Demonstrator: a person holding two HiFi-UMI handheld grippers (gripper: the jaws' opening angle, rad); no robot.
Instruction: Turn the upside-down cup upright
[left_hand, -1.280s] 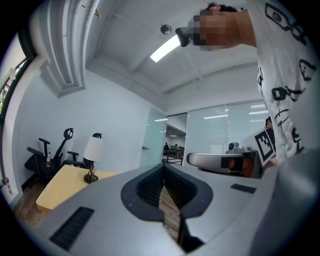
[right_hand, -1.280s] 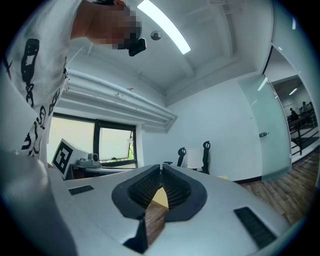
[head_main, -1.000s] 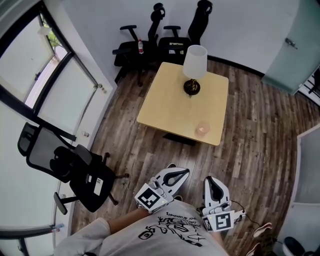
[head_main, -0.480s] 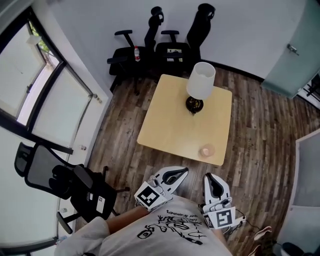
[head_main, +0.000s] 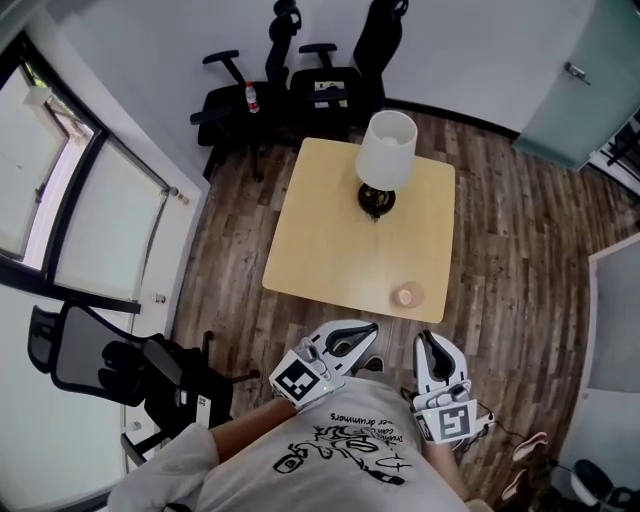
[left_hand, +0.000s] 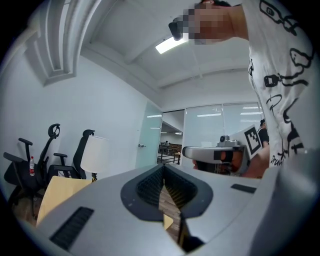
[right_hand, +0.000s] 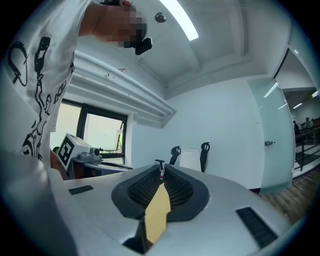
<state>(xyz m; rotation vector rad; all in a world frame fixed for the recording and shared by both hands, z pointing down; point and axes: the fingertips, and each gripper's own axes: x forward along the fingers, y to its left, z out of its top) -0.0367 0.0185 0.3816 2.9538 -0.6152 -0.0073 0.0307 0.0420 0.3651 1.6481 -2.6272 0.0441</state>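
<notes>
A small pinkish cup (head_main: 407, 295) stands on the square wooden table (head_main: 330, 240), near its front right corner. Whether it is mouth-up or mouth-down is too small to tell. My left gripper (head_main: 372, 328) is held level in front of the person's chest, short of the table's near edge, jaws shut with nothing between them. My right gripper (head_main: 427, 341) hangs beside it, just below the cup's corner, also shut and empty. In the left gripper view the left gripper (left_hand: 163, 167) points along the table's edge. In the right gripper view the right gripper (right_hand: 162, 170) points over the tabletop (right_hand: 157, 212).
A lamp with a white shade (head_main: 387, 150) and dark base stands at the table's far side. Two black office chairs (head_main: 325, 75) sit behind it by the wall, a bottle (head_main: 254, 98) on one. Another black chair (head_main: 120, 365) is at the left by the window. A glass door (head_main: 575, 85) is at right.
The person has stepped toward the table: it and the cup have slid closer to both grippers in the head view. Both grippers keep their pose, shut.
</notes>
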